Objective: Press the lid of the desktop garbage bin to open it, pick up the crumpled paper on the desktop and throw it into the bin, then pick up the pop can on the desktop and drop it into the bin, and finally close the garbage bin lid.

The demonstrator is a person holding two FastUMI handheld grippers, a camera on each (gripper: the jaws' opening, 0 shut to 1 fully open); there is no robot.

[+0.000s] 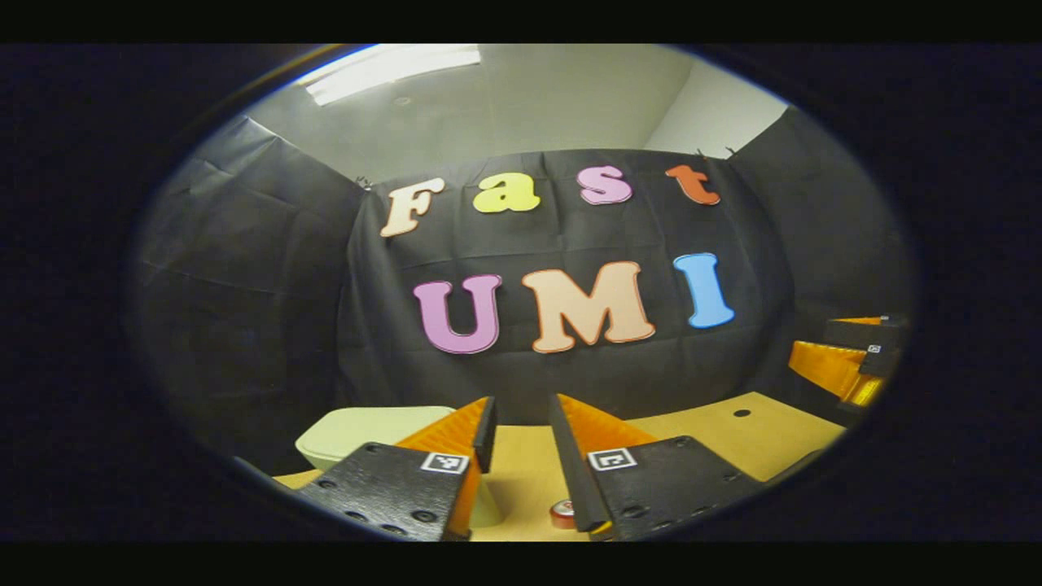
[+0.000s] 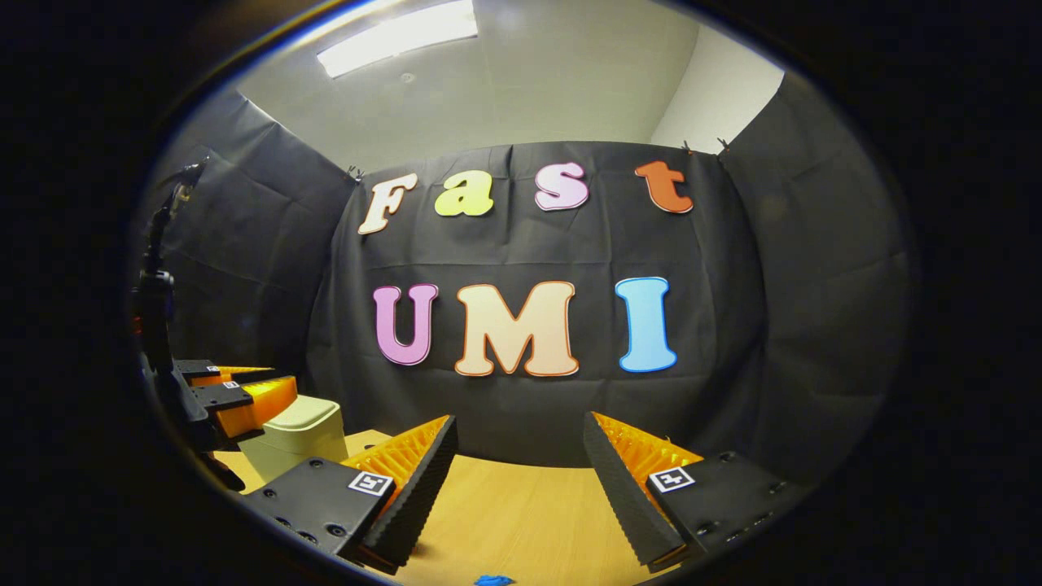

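Observation:
The pale desktop bin [image 1: 366, 431] stands at the lower left of the left gripper view with its lid down, partly behind my left gripper's fingers. My left gripper [image 1: 523, 407] is open and holds nothing. A small red round object [image 1: 561, 513], likely the pop can, peeks out beside its right finger. In the right gripper view the bin [image 2: 305, 435] sits at the left, and the left gripper [image 2: 248, 391] hovers close over its near side. My right gripper [image 2: 519, 423] is open above the wooden table [image 2: 521, 505] and holds nothing.
The other gripper [image 1: 847, 358] shows at the far right of the left gripper view. The table [image 1: 733, 439] has a small dark hole [image 1: 741, 413]. A small blue item [image 2: 492, 579] lies at the bottom edge of the right gripper view. Black cloth walls close in the booth.

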